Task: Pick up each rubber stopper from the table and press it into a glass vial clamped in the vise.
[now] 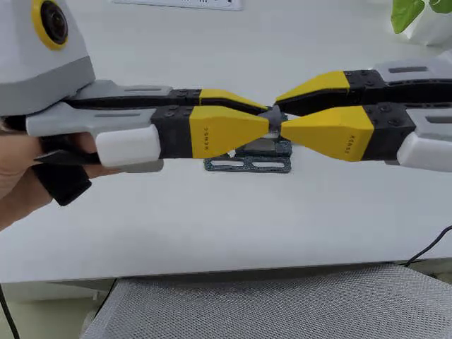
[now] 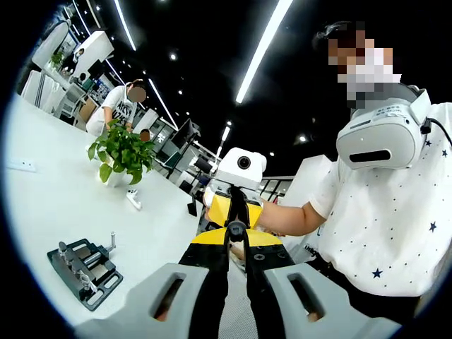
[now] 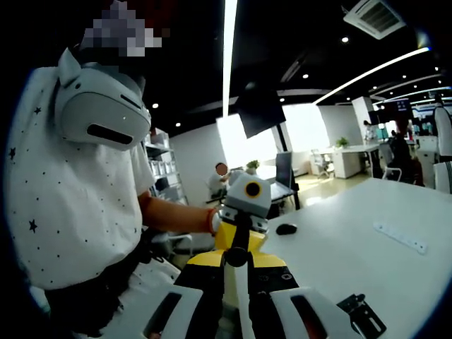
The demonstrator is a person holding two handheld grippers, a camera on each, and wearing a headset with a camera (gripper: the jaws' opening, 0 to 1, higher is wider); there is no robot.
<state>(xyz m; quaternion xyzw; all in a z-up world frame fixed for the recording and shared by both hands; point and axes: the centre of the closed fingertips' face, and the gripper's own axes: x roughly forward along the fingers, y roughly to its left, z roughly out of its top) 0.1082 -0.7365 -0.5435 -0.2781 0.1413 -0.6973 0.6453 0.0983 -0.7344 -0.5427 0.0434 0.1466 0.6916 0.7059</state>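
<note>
The vise (image 1: 248,164) sits on a white table (image 1: 212,226), just behind and below the point where the two grippers meet tip to tip. The left gripper (image 1: 267,120) and the right gripper (image 1: 282,120) each have their jaws drawn together to a point; whether the small dark grey piece (image 1: 272,113) between them is a stopper I cannot tell. Small dark lettering runs along the yellow jaws, too fine to read. Around it is an open office with a dark ceiling, strip lights (image 2: 263,48) and a potted plant (image 2: 116,152).
</note>
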